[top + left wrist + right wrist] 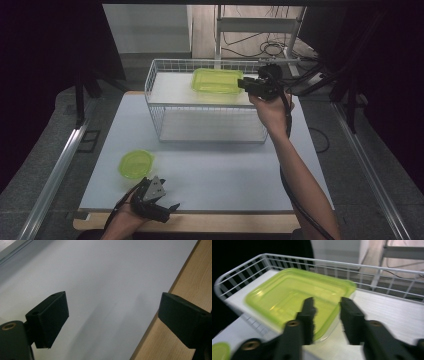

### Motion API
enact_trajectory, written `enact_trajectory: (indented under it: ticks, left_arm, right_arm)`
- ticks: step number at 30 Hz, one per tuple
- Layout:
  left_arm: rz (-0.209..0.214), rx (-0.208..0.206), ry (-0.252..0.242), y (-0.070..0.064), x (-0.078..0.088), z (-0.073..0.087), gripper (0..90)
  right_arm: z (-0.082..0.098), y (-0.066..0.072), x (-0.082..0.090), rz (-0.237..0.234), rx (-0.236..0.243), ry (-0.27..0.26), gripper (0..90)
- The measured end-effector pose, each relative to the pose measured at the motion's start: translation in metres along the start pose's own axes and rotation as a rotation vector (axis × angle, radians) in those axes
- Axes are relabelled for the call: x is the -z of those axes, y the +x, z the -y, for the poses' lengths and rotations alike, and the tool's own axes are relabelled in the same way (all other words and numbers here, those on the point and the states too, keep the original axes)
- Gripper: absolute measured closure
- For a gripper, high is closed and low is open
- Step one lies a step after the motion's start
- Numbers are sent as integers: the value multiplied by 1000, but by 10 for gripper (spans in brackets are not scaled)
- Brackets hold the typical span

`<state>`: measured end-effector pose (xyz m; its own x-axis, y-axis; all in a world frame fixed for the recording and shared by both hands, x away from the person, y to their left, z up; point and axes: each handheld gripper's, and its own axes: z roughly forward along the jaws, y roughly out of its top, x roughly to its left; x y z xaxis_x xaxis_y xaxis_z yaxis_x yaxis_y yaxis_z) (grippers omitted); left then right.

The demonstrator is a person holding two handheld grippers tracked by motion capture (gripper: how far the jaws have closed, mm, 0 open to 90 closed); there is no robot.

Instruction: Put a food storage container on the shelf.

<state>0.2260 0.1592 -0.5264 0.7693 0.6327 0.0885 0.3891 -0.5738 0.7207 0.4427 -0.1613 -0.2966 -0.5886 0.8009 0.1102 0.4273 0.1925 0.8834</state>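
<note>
Surface: white mat (210, 175) on a wooden table, bearing a two-tier wire rack (150, 95) at the far side.

Item 1: rectangular green container (215, 80), translucent, on the rack's top shelf. Its long axis runs left to right along the shelf.

Item 2: right gripper (245, 84), at the container's right end and pointing left along that axis. This hand is by far the nearer. The jaws stand narrowly parted and straddle the container's near corner rim, one inside and one outside. A slim gap remains, so it is judged not yet clamped.

Item 3: round green bowl (136, 163), on the mat at near left.

Item 4: left gripper (170, 211), at the mat's near edge, jaws spread wide, holding nothing.
</note>
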Motion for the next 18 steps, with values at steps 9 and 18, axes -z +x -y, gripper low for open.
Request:
enact_trajectory:
  ticks: [9,18]
  left_arm:
    - [-3,-6,4,0,0,0,94]
    - [-3,-4,2,0,0,0,94]
  right_arm:
    - [20,18,7,-85,71,42,880]
    - [23,15,-4,-58,79,58,877]
